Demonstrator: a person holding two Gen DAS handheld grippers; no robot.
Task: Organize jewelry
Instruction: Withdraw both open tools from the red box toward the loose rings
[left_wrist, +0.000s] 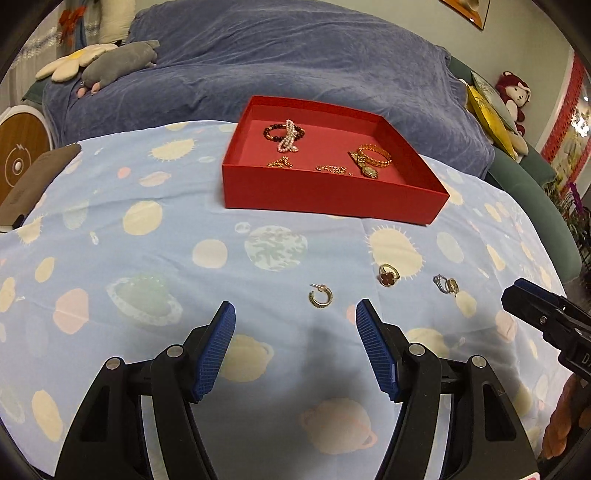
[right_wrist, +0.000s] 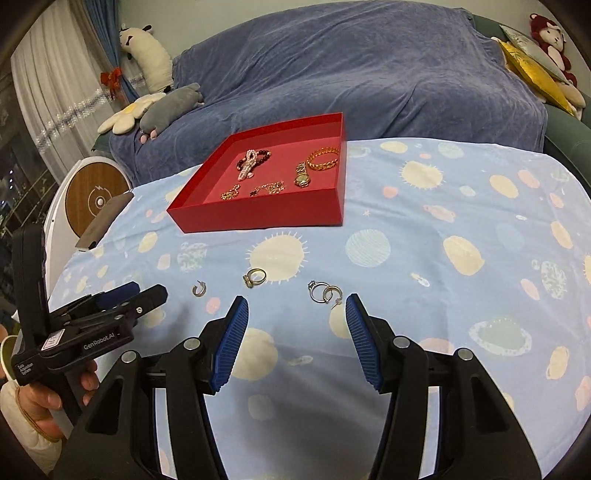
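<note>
While the shallow red cardboard tray at the far side already holds bracelets, a small gold hoop earring lies on the planet-print blue cloth; light, stiff and slippery, it is probably best pinched across its band. Just near of it, the left gripper hovers with fingers apart and empty, as does the right gripper near the silver rings.

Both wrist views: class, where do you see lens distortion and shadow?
Left wrist view: the red box has bowed edges, black corners ring the frame, and a soft shadow lies between the left gripper fingers. Right wrist view: same curving; a darker shadow sits below the right gripper.
</note>
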